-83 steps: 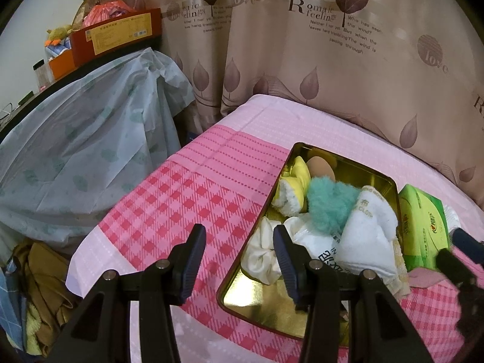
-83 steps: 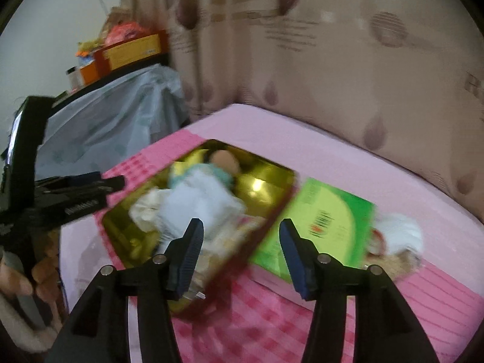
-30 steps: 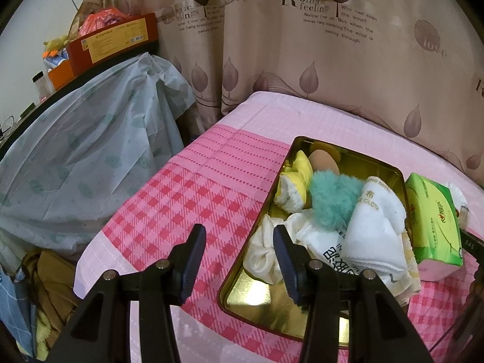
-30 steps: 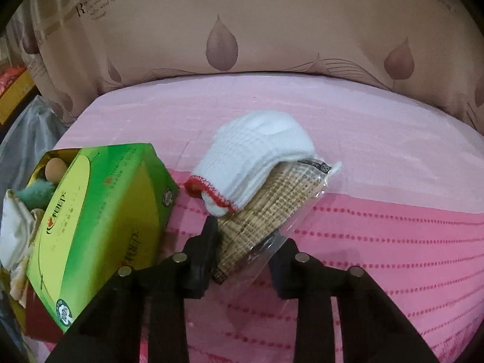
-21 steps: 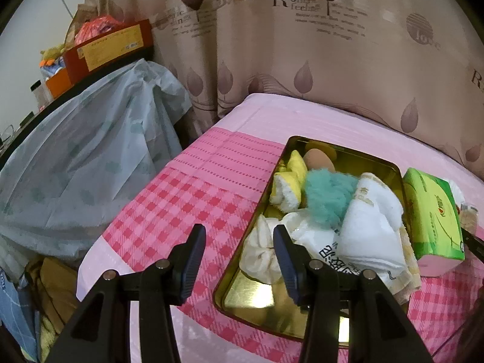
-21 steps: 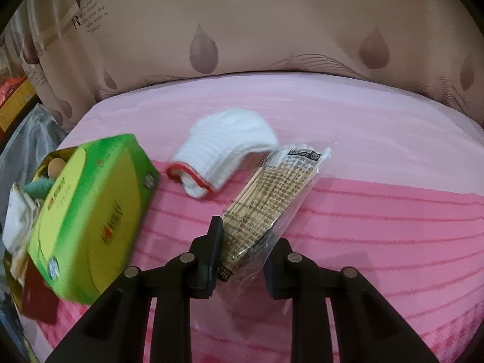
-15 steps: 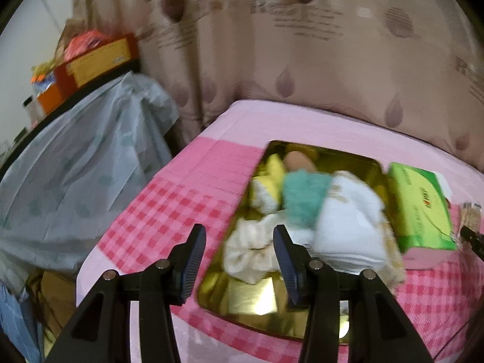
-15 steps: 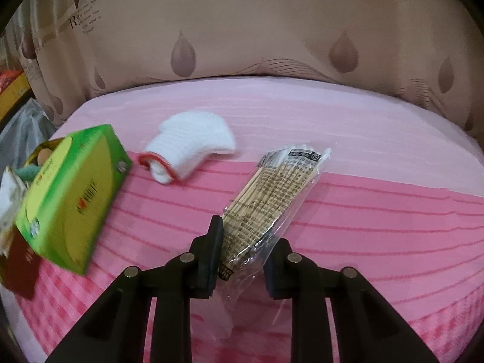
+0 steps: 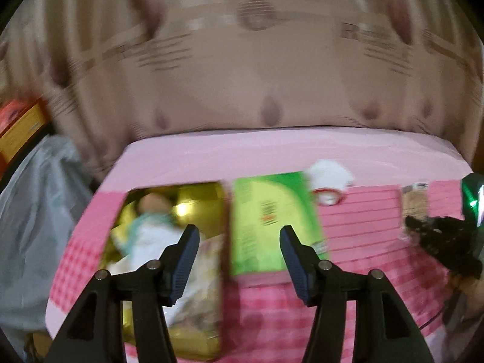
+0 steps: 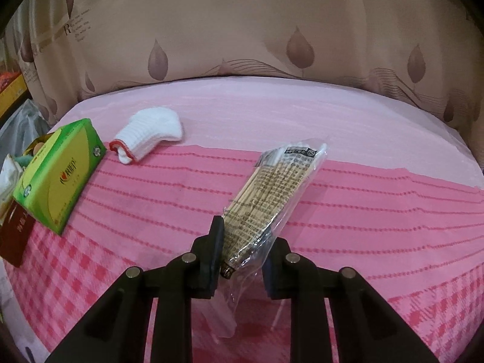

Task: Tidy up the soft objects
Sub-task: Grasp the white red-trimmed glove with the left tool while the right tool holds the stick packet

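Observation:
My right gripper [image 10: 246, 242] is shut on a clear bag of wooden sticks [image 10: 272, 187] and holds it over the pink cloth, right of the other things. A white sock with a red cuff [image 10: 148, 134] lies on the cloth beside the green tissue pack [image 10: 60, 174]. In the blurred left wrist view my left gripper [image 9: 239, 239] is open and empty, above the green tissue pack [image 9: 272, 217]. The gold tray [image 9: 199, 196] with soft cloths lies left of the pack. The sock [image 9: 328, 181] and the right gripper [image 9: 435, 233] with the bag [image 9: 416, 202] show at the right.
A patterned curtain [image 10: 242, 30] hangs behind the bed. A dark red card [image 10: 13, 236] lies by the tissue pack. A plastic-covered heap [image 9: 33, 211] stands left of the bed. The pink cloth [image 10: 363, 211] spreads to the right.
My right gripper closed on the stick bag and carried it right, away from the sock. My left gripper swung right, from over the tray to over the tissue pack.

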